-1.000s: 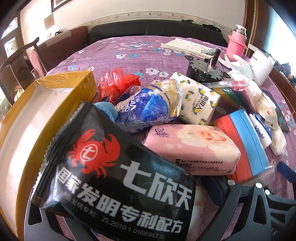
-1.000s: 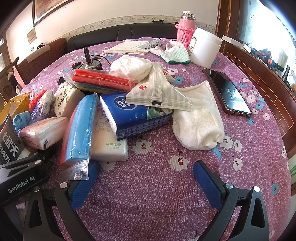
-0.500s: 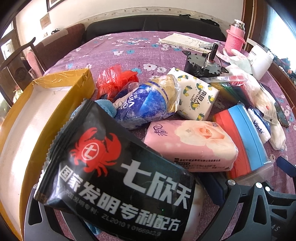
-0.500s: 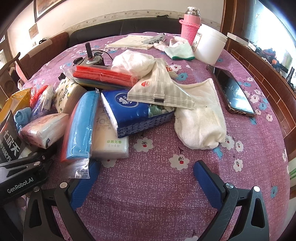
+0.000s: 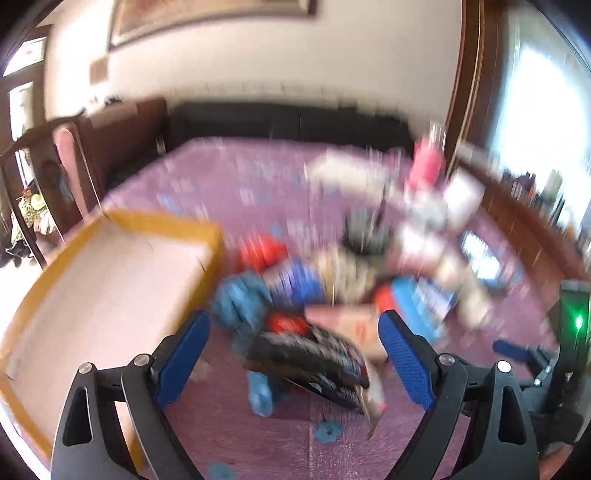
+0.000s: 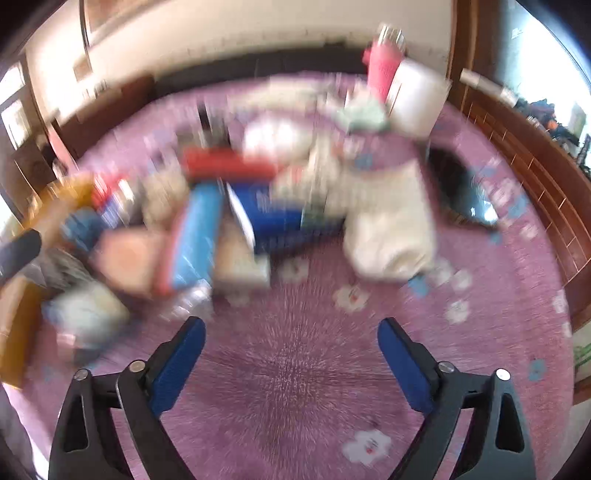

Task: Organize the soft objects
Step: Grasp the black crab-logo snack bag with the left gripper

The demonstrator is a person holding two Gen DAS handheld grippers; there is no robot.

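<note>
A round table under a purple flowered cloth point(image 6: 295, 369) fills both blurred views, with a dark sofa point(image 5: 288, 122) behind it against a pale wall, a framed picture point(image 5: 207, 14) above, a wooden chair point(image 5: 70, 162) at the left and bright windows point(image 5: 535, 110) at the right. At the table's left edge stands a shallow yellow-rimmed cardboard box point(image 5: 162, 221); its pale floor looks bare as far as the blur allows. The soft things lie heaped across the middle of the cloth: a black packet with white lettering point(image 5: 314, 365) tilted on the cloth just right of the box, a blue cloth point(image 5: 240, 302) and a pink tissue pack point(image 5: 347, 321) touching it, a red and blue zip bag point(image 6: 195, 240), a dark blue tissue pack point(image 6: 273, 214) and a white towel point(image 6: 391, 229) further right. At the far side are a pink flask point(image 6: 382, 66) and a white tub point(image 6: 417, 99), with a phone point(image 6: 461, 188) near the towel. The left gripper point(image 5: 293, 328) has just been closing a little but its jaws stand wide above the black packet, not pressing it. The right gripper point(image 6: 291, 332) has likewise narrowed slightly, and gapes over bare cloth with nothing between its fingers.
</note>
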